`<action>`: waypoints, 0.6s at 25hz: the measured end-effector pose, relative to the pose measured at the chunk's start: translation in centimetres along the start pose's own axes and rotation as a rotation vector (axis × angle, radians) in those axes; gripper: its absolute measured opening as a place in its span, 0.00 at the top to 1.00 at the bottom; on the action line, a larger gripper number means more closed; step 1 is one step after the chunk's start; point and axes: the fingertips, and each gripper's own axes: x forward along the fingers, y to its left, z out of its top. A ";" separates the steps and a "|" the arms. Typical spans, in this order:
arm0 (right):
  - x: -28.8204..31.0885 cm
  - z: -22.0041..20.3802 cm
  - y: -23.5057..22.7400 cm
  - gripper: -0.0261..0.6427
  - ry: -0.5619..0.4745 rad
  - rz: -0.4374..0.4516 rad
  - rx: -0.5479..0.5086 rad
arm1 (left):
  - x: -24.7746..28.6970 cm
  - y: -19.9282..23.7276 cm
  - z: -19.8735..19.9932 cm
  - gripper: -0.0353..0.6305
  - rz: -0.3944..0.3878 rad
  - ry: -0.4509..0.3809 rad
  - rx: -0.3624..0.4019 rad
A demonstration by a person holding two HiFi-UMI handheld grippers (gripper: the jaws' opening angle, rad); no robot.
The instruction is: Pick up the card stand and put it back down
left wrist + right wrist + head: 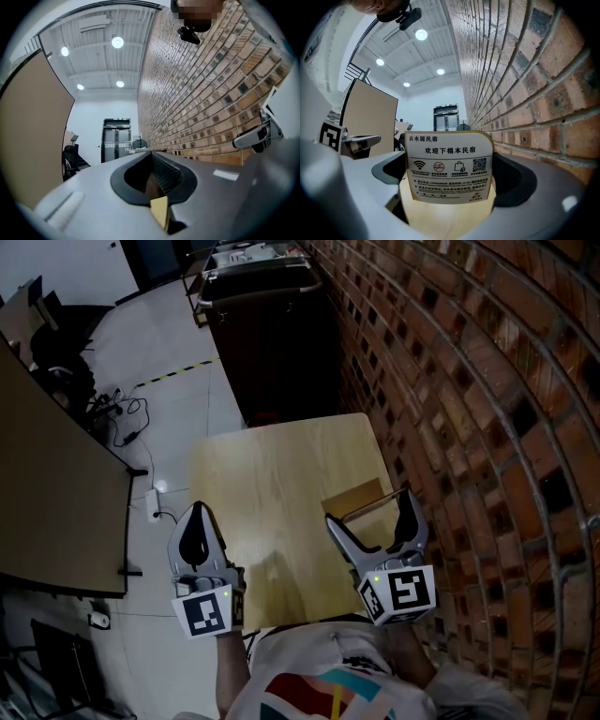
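The card stand is a wooden holder with a white printed card, standing at the right side of the light wooden table. My right gripper straddles it with its jaws wide apart. In the right gripper view the card stand fills the gap of the right gripper, and its side edges meet both inner faces. Whether it is off the table I cannot tell. My left gripper hovers at the table's left edge, jaws together and empty. In its own view the left gripper shows only a sliver of table.
A brick wall runs close along the table's right side. A dark cabinet stands beyond the far edge. Left of the table are a brown desk panel and cables on the floor.
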 end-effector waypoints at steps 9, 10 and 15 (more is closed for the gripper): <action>-0.3 0.5 1.3 0.13 -0.012 0.024 0.006 | -0.7 0.3 1.2 0.96 0.009 -0.057 -0.035; -0.3 0.6 1.4 0.13 -0.016 0.027 0.006 | -0.7 0.2 1.1 0.96 0.009 -0.055 -0.032; -0.1 0.5 1.5 0.13 -0.011 0.031 0.001 | -0.9 0.3 1.0 0.96 0.008 -0.044 -0.023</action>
